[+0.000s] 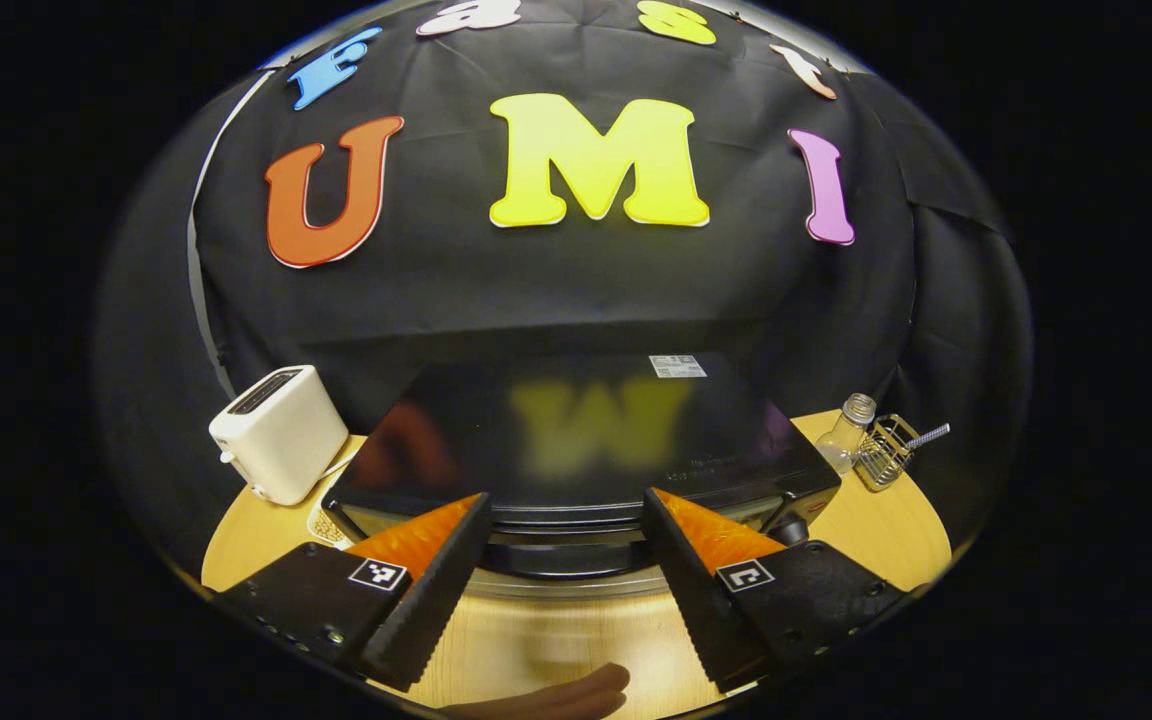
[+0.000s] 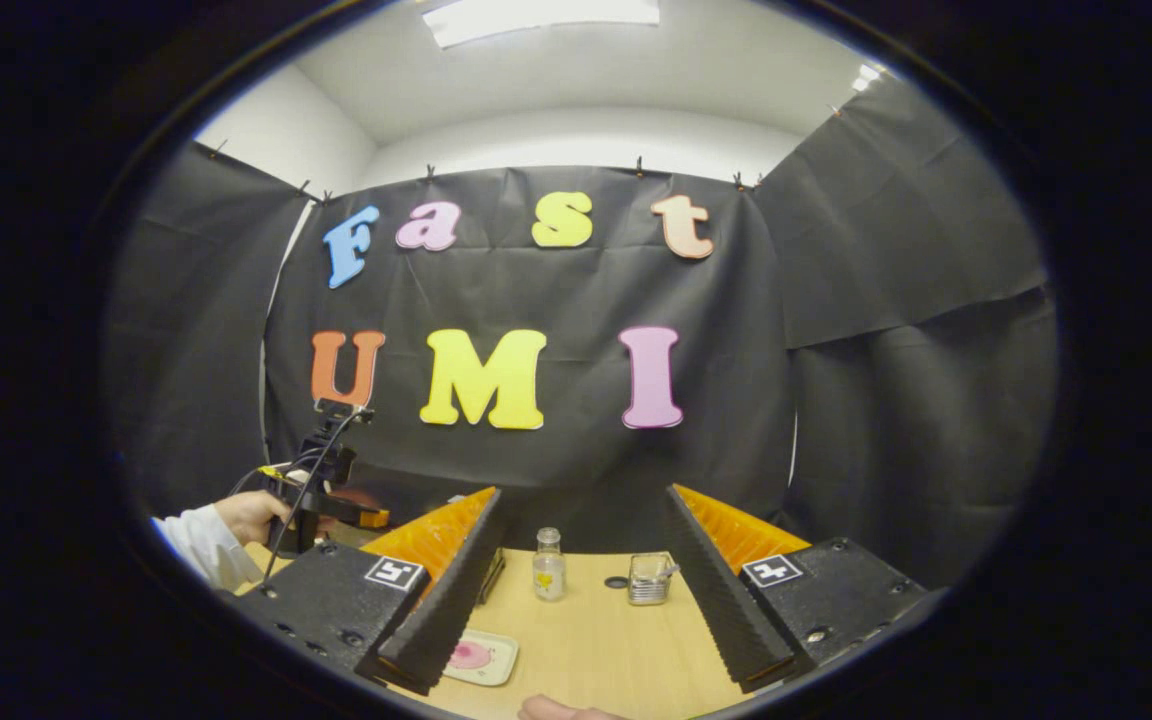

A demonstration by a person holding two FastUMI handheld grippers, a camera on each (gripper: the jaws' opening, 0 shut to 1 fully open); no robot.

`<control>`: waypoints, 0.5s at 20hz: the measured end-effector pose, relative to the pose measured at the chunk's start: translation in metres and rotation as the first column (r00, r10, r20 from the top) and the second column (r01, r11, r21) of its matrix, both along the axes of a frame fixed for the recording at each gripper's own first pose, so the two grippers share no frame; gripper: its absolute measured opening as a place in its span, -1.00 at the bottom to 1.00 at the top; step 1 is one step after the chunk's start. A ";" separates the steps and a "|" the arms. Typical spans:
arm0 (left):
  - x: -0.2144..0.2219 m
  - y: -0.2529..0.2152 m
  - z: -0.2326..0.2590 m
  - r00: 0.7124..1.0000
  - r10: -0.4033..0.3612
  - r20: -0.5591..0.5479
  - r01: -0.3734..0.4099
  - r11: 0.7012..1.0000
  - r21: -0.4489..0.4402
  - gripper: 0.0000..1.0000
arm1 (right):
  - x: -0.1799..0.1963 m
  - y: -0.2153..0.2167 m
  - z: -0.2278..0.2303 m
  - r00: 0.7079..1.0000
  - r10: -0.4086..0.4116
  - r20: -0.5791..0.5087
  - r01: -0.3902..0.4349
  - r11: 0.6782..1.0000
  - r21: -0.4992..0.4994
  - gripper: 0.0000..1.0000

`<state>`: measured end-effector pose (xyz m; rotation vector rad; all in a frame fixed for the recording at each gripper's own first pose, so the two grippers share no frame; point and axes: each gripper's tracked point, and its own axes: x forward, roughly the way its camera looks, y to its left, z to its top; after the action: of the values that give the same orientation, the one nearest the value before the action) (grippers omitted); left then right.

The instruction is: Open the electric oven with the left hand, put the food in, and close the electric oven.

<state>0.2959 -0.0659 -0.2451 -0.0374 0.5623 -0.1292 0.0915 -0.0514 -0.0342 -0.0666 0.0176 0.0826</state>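
Oven: while the glossy black electric oven (image 1: 576,440) sits closed on the pale wooden tabletop (image 1: 876,530), seen from above in the left gripper view, its top looks like a smooth, mirror-like sheet; I judge it heavy, rigid and unlikely to slide when the door is pulled.
Door handle: a dark horizontal bar (image 1: 566,558) runs along the front edge, right between the left gripper's fingers; that is the place to take hold, since the slick top offers no purchase.
Left tongs: the left gripper (image 1: 566,585) stands wide open with nothing held, its fingers either side of the handle zone and apparently not yet touching it.
Right tongs: the right gripper (image 2: 586,600) is also spread wide and empty, above the table.
Food: a reddish-brown sausage-like piece (image 1: 576,690) lies on the table at the near edge, in front of the oven; it looks light, soft and perhaps greasy, so a gentle grip across its middle seems best.
Door feel: likely hinged and stiff, needing a steady downward pull.
Bystanders: a white two-slot toaster (image 1: 276,432) stands left of the oven; a small clear glass bottle (image 1: 848,430) and wire basket (image 1: 886,450) stand right, fragile but well apart.
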 end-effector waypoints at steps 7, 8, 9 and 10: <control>-0.020 0.003 0.000 1.000 0.001 0.022 -0.001 1.000 -0.015 0.94 | 0.007 0.003 -0.006 0.999 0.030 -0.037 -0.032 0.999 -0.030 0.93; -0.025 0.003 0.000 1.000 0.004 0.023 -0.003 1.000 -0.023 0.94 | 0.008 0.005 -0.010 0.998 0.034 -0.049 -0.035 0.999 -0.028 0.93; -0.032 0.002 -0.001 1.000 0.004 0.025 -0.003 1.000 -0.025 0.95 | 0.009 0.007 -0.012 0.997 0.038 -0.060 -0.039 0.999 -0.021 0.93; -0.040 0.002 -0.002 0.999 0.000 0.032 0.001 1.000 -0.017 0.94 | 0.008 0.008 -0.013 0.997 0.043 -0.071 -0.043 0.999 -0.010 0.93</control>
<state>0.2558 -0.0638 -0.2471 -0.0518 0.5289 -0.1351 0.0995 -0.0437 -0.0477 -0.0752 0.0869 0.1278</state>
